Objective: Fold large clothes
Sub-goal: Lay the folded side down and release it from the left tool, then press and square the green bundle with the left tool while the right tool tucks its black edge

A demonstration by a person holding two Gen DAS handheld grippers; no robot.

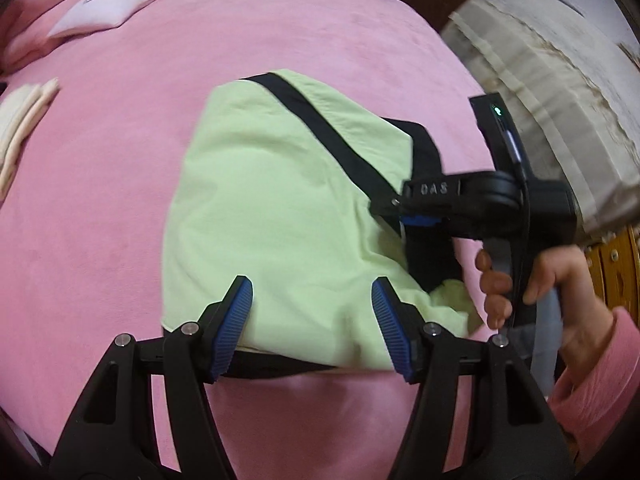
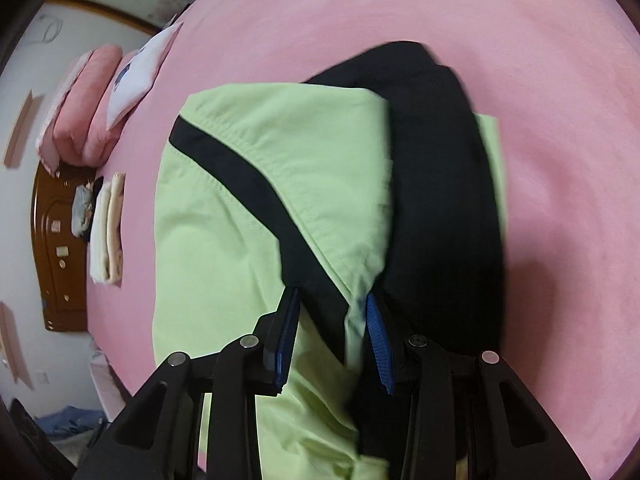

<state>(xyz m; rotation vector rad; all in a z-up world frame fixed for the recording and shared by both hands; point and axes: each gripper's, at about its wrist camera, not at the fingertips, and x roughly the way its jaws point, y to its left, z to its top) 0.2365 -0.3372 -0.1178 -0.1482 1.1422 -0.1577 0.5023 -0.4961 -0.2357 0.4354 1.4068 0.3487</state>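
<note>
Two fingers sets (image 1: 312, 320) (image 2: 332, 332) released over green garment (image 1: 260, 200); "DAS" legible.

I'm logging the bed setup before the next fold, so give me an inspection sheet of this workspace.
Surface: pink bedspread, smooth around the garment.
Job's things: light green garment with black stripe and black panels, lying folded on the bed.
Clutter: white cushion and pink pillows at the head; folded pale cloths at the bed's edge.
Grippers: left gripper open above the garment's near edge; right gripper partly open, fabric between the jaws, pads not pressing.
Cables: black cable along the right gripper's body.
Surroundings: wooden headboard, pale padded bundle beside the bed.
</note>
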